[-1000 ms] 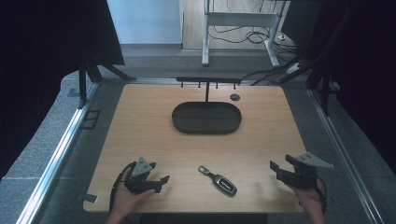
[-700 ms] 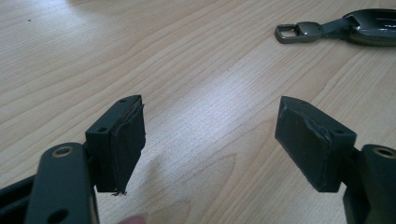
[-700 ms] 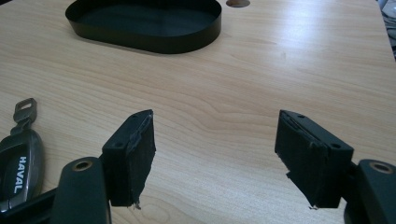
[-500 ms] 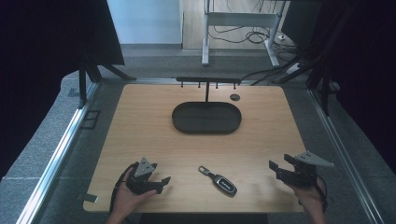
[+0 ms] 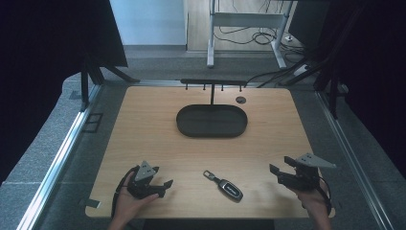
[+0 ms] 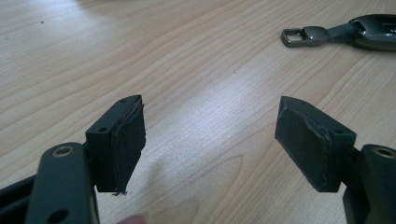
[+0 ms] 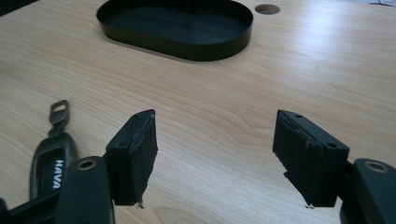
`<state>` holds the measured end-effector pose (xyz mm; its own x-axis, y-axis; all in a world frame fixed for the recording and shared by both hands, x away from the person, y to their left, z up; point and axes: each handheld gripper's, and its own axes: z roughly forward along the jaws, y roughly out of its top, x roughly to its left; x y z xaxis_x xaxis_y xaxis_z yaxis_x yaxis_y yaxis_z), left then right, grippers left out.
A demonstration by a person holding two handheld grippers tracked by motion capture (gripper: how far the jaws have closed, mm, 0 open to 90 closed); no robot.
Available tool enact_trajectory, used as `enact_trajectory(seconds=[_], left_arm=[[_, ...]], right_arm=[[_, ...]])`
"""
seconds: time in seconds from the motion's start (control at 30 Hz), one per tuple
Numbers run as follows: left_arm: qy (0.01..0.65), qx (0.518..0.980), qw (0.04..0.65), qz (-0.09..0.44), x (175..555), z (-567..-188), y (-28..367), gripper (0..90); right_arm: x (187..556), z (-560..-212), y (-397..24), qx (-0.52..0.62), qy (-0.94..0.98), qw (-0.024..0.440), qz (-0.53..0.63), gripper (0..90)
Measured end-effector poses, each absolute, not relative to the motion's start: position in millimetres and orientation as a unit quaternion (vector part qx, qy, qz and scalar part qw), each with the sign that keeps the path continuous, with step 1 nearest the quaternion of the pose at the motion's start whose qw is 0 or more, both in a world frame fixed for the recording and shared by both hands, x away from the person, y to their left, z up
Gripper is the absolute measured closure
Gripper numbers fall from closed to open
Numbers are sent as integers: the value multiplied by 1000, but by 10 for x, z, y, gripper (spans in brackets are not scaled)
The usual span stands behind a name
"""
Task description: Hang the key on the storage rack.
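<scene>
Right tongs [image 5: 276, 173] just narrowing slightly, gaping wide, nothing between jaws. Left tongs [image 5: 165, 186] gaping wide, empty. Key fob [image 5: 225, 184] lying on worktop [image 5: 143, 139] between both, untouched; pickup approach likely starting.

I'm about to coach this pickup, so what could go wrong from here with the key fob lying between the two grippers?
The key fob lies flat on the table, so open jaws coming down may scrape the wood or push it away rather than close around it. Its metal loop is thin; a pinch there may let the fob swing. The left gripper and right gripper flank it and might collide if both reach in.
</scene>
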<state>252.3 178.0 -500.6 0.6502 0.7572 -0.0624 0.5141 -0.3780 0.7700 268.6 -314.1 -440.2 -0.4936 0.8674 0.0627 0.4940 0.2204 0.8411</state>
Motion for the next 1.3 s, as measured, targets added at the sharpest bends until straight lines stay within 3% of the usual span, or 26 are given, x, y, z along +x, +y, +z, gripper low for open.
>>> enact_trajectory(seconds=[0.63,1.3], left_arm=[[391,817,398,148,2523,-5019,1763,252],[388,818,399,147,2508,-5011,1747,252]], right_arm=[[2757,-4276,-2912,423,771,203,430,352],[2968,-4127,-2482,384,816,156,403,423]])
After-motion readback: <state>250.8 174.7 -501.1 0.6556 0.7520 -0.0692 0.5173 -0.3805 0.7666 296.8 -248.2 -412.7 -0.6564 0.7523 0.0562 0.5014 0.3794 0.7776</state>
